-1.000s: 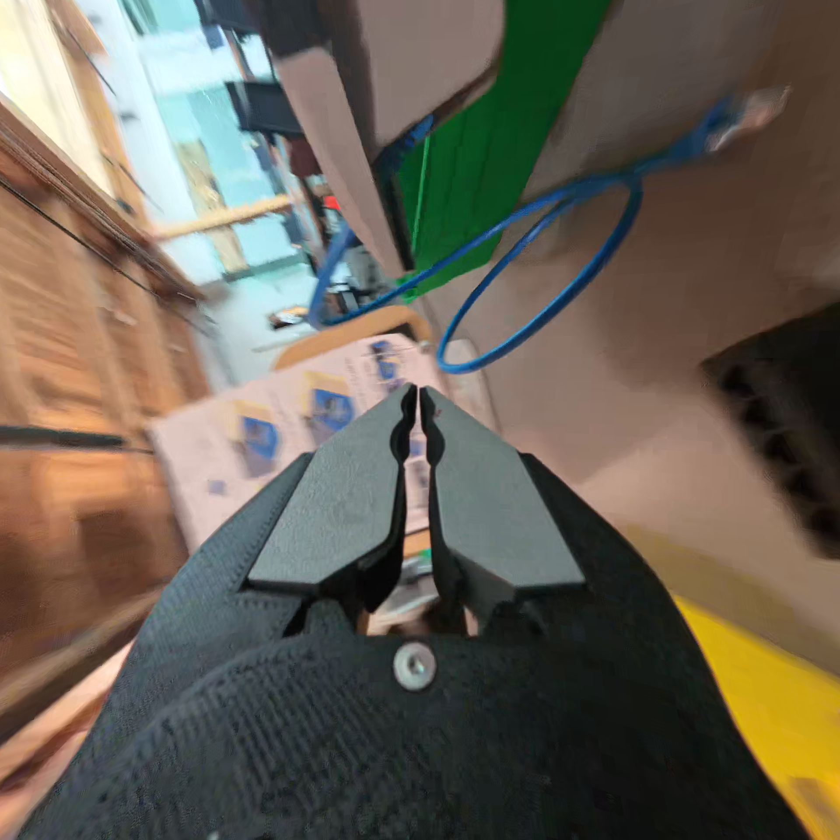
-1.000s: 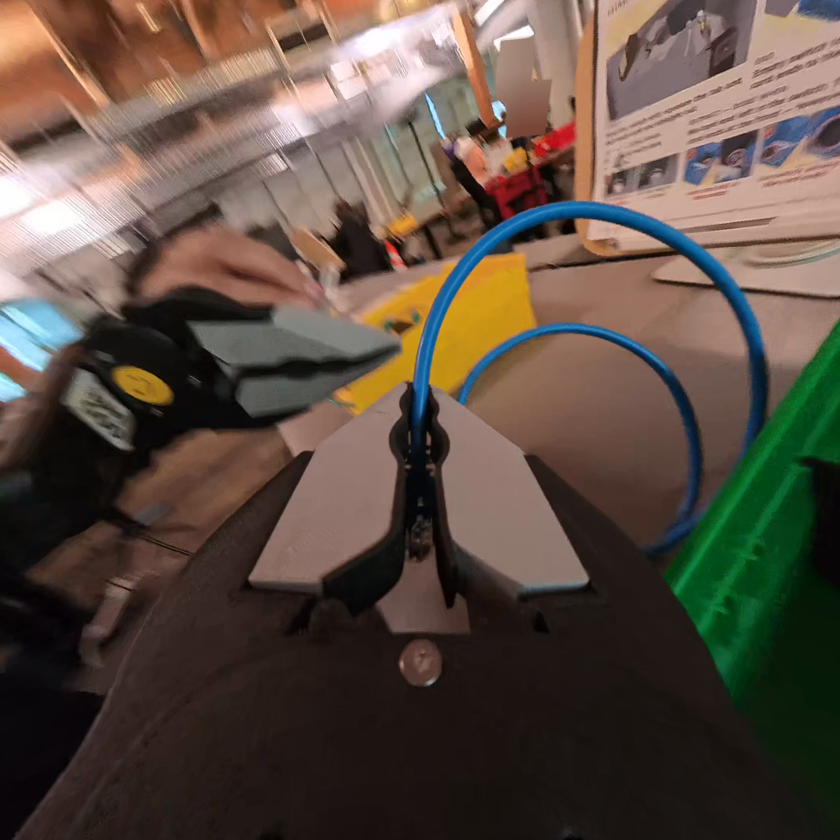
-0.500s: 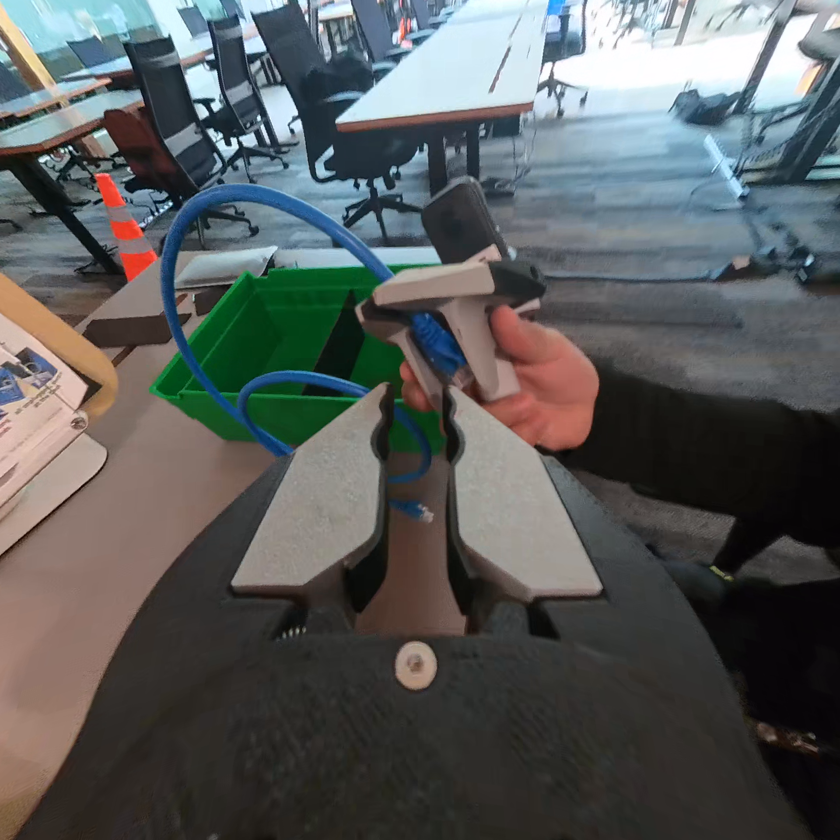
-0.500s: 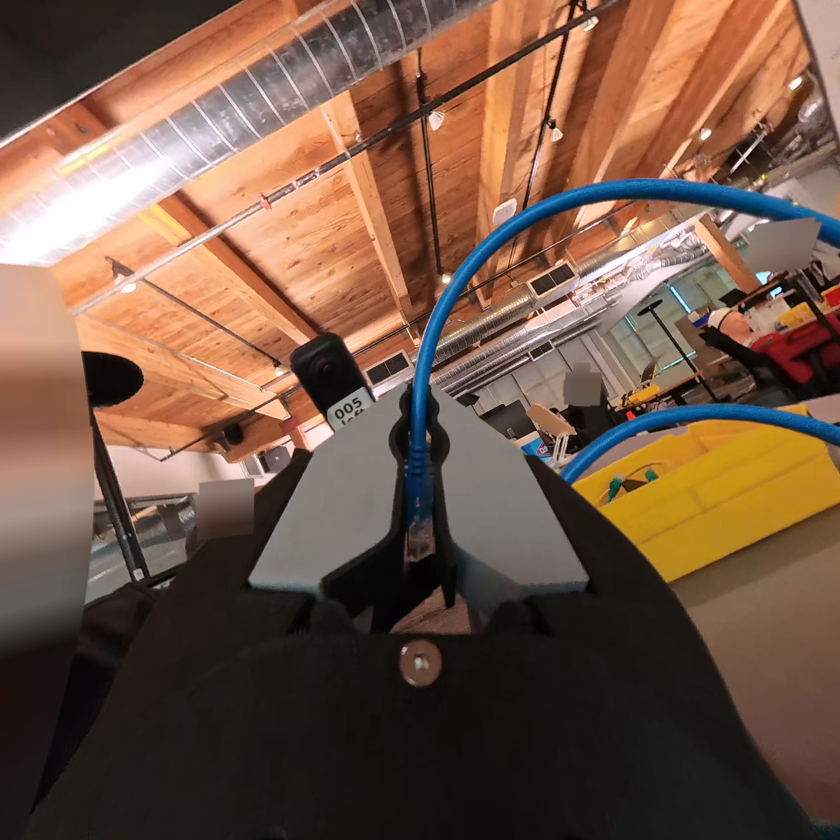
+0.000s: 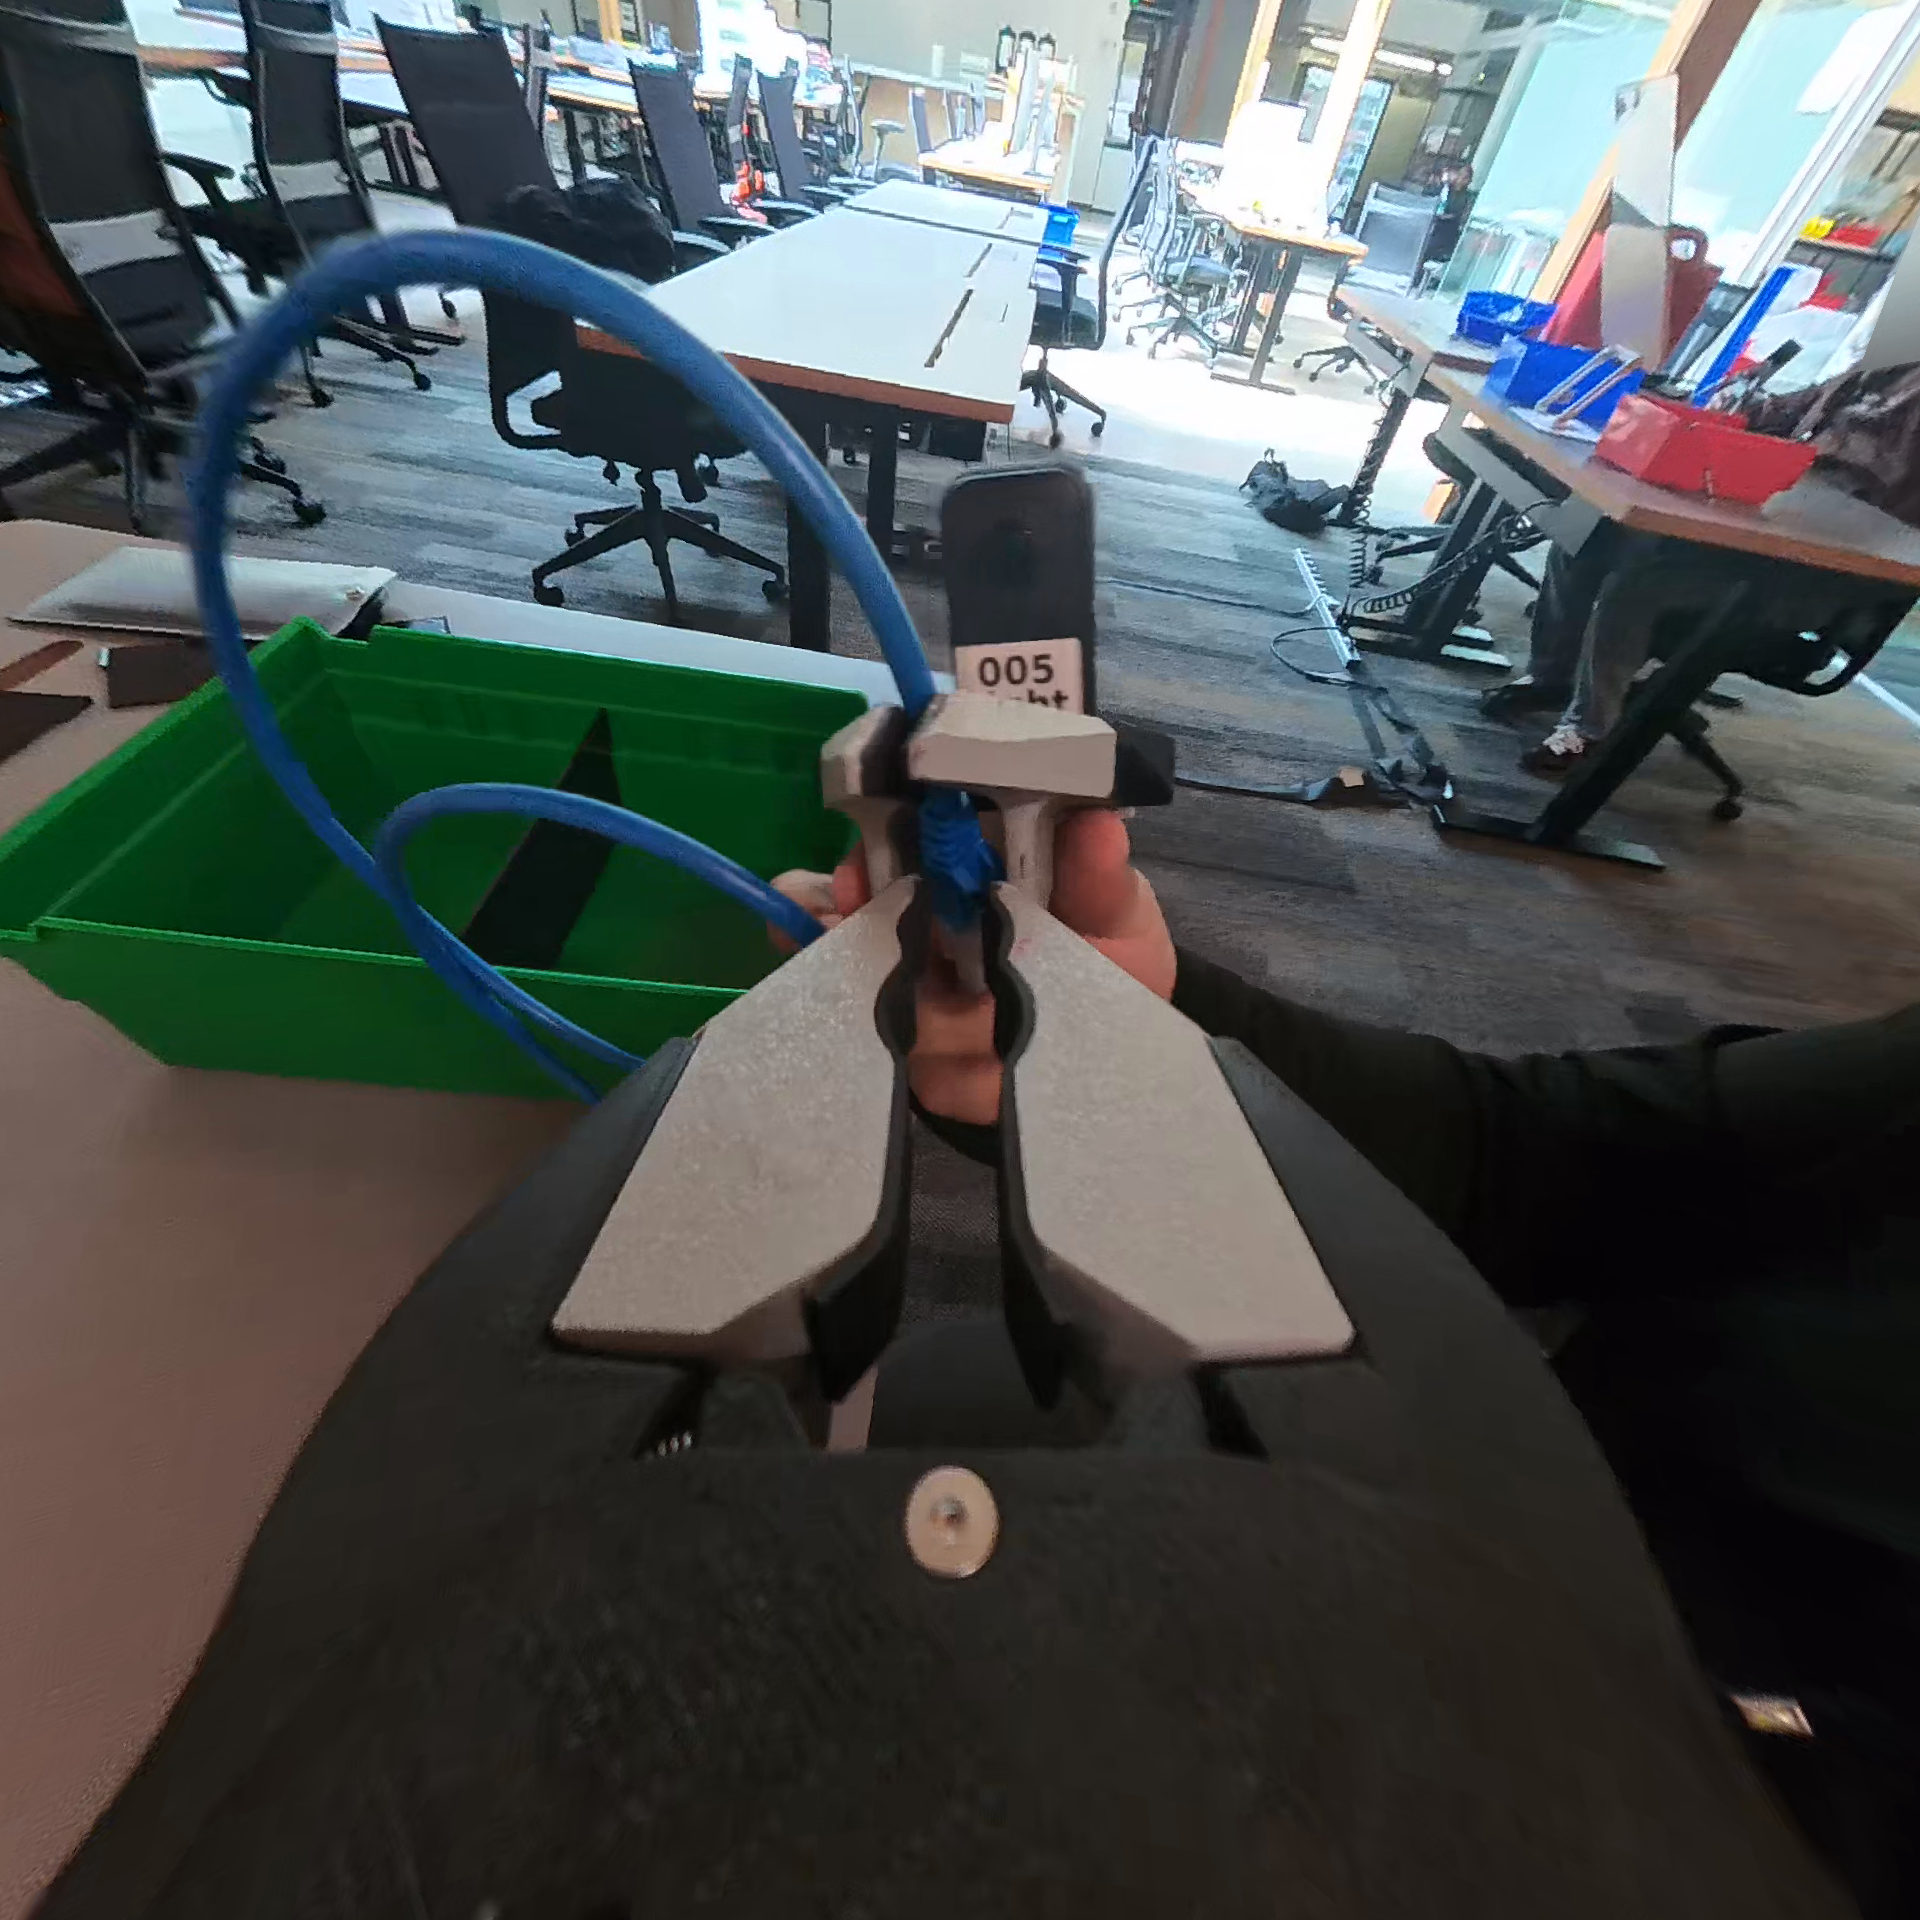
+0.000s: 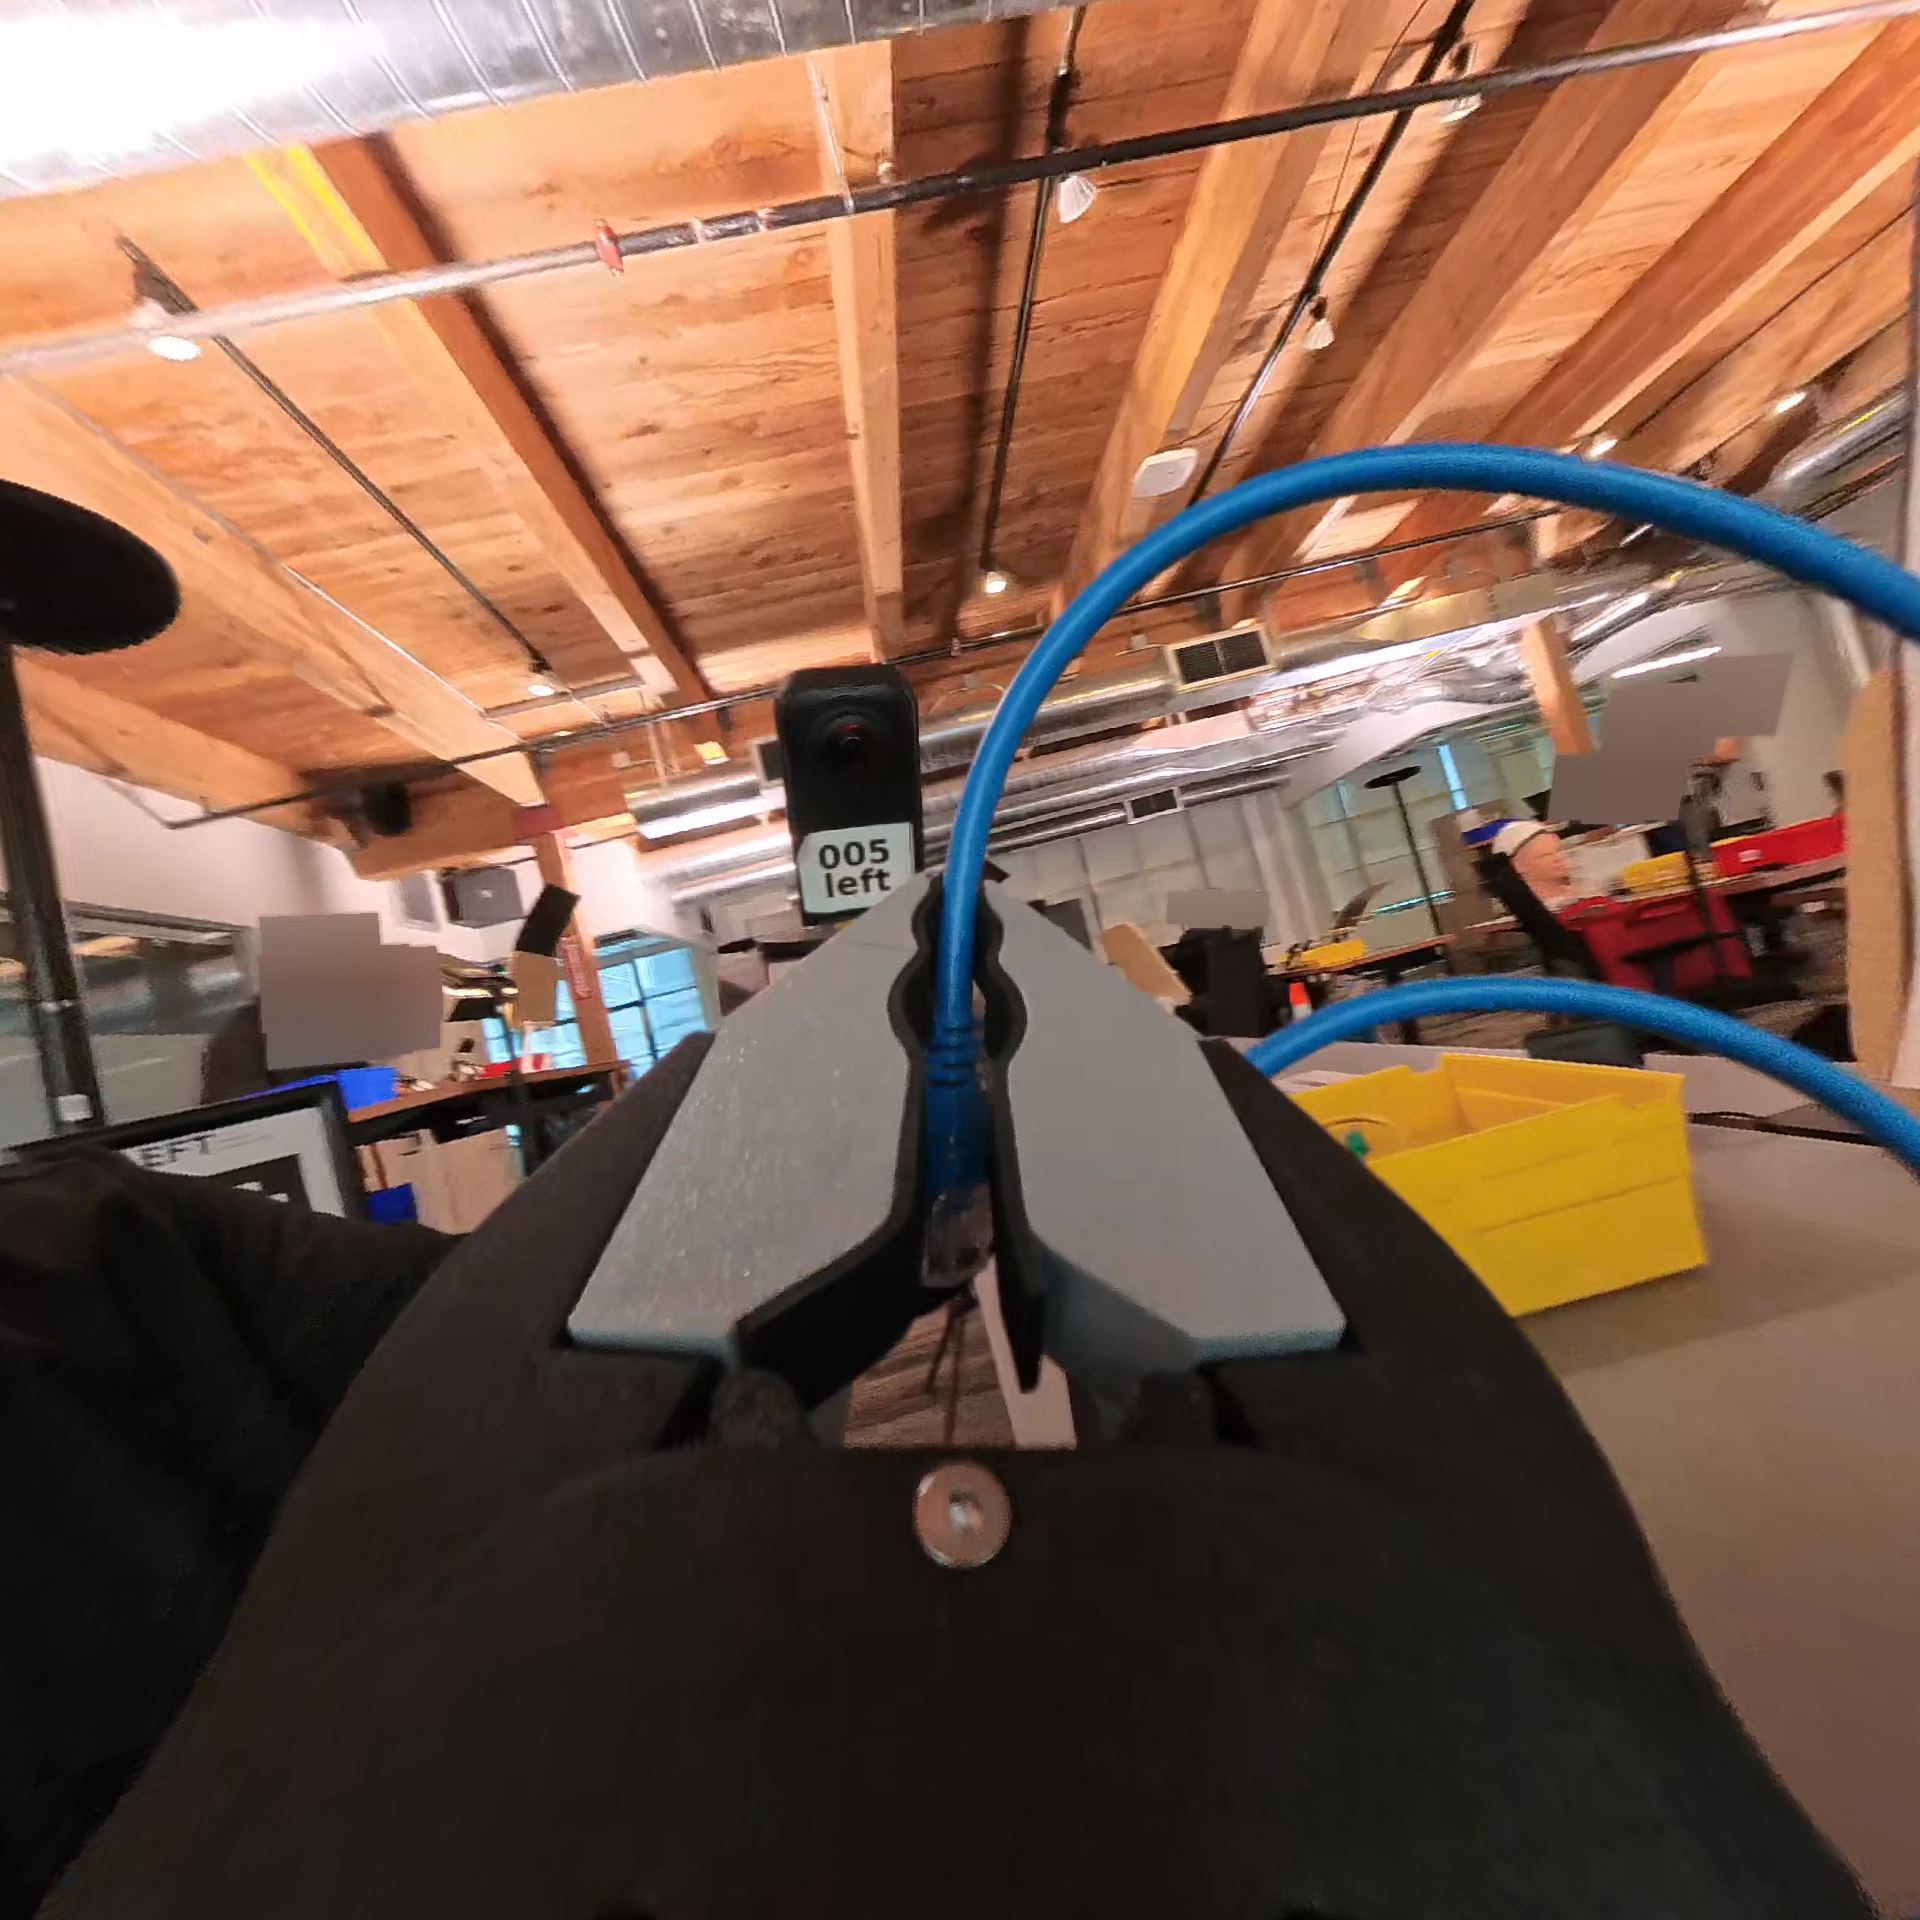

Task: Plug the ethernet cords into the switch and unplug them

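One blue ethernet cord (image 6: 1049,707) is visible, held in the air above the desk (image 5: 156,1247). Its plug end (image 6: 954,1174) is pinched between the fingers of the right claw (image 6: 956,935), and the cord arcs upward in two loops. The left claw (image 5: 954,935) faces it tip to tip, its fingers narrowly apart around the plug's tip, not clearly gripping it. It looks like a handover between claws. No switch appears in either view, so plugging in seems not yet done, and unplugging remains. One green bin (image 5: 312,997) and one yellow bin (image 6: 1538,1195) sit on the desk.
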A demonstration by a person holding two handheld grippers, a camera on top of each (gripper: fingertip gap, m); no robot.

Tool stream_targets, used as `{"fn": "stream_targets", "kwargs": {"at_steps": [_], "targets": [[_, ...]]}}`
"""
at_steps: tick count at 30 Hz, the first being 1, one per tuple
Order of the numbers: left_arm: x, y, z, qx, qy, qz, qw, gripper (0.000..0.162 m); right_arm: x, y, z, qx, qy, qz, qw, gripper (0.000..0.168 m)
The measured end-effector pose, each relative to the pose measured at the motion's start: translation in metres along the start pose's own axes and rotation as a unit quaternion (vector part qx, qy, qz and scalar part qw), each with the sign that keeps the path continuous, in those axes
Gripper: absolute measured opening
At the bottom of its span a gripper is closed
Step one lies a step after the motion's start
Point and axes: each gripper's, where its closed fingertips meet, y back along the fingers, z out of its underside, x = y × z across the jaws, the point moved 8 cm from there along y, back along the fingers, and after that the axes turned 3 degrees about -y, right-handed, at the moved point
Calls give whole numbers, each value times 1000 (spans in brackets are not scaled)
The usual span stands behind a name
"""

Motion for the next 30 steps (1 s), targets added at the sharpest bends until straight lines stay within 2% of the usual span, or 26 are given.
{"fn": "stream_targets", "kwargs": {"at_steps": [8, 15, 20, 25, 30], "targets": [[-5, 3, 1, 23, 28, 20, 999, 19, -4, -4, 6, -21, 2, -18, 1000, 0], [-9, 4, 6, 32, 42, 36, 998, 19, -7, -7, 10, -47, 49, 7, 998, 0], [-8, 1, 7, 55, 44, 61, 996, 19, -9, -6, 8, -36, 23, -22, 999, 0], [-7, -2, 6, 15, -4, 35, 999, 16, -7, -2, 8, -42, 16, -36, 998, 1], [-7, 2, 5, -38, -8, 42, 998, 15, -10, -3, 12, -89, 47, -27, 995, 1]]}}
